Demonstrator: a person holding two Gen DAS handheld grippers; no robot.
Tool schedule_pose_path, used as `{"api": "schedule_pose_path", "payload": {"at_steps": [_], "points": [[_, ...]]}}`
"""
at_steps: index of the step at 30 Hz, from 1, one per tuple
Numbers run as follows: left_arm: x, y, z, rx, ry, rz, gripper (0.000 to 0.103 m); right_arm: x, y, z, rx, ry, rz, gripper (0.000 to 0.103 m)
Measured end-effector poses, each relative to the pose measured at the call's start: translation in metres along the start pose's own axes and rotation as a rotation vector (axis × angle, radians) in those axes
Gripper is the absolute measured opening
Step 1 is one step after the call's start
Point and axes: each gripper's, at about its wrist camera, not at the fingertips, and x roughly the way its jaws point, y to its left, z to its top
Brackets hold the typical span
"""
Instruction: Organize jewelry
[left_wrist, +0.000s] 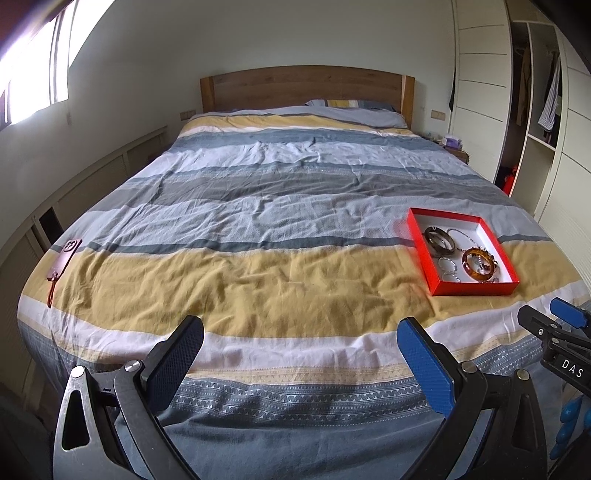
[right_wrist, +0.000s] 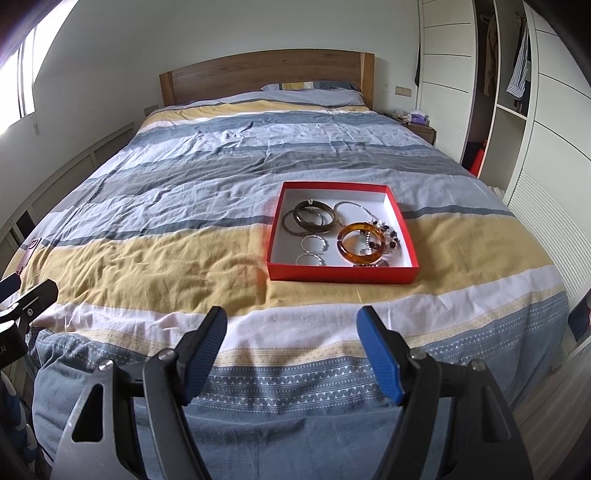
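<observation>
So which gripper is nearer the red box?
Right. The right gripper faces the red box almost head-on across the bed's foot; the left gripper is off to the box's left, farther away.

Right tool (right_wrist: 291, 354) gapes above the bedspread (right_wrist: 147, 266), short of the red jewelry tray (right_wrist: 341, 275).

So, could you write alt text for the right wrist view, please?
A red box of bangles, including an amber bangle, lies on a striped bed. The open right gripper hovers at the bed's foot, fingers apart and empty.
</observation>
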Motion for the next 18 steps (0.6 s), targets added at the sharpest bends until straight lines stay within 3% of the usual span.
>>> {"api": "schedule_pose_path", "payload": {"at_steps": [18], "points": [[0.0103, -0.0047, -0.0053, 0.006, 0.021, -0.001, 0.102, 0.0099, -0.0076, -0.0033, 0.017, 0.008, -0.009, 0.071]]}}
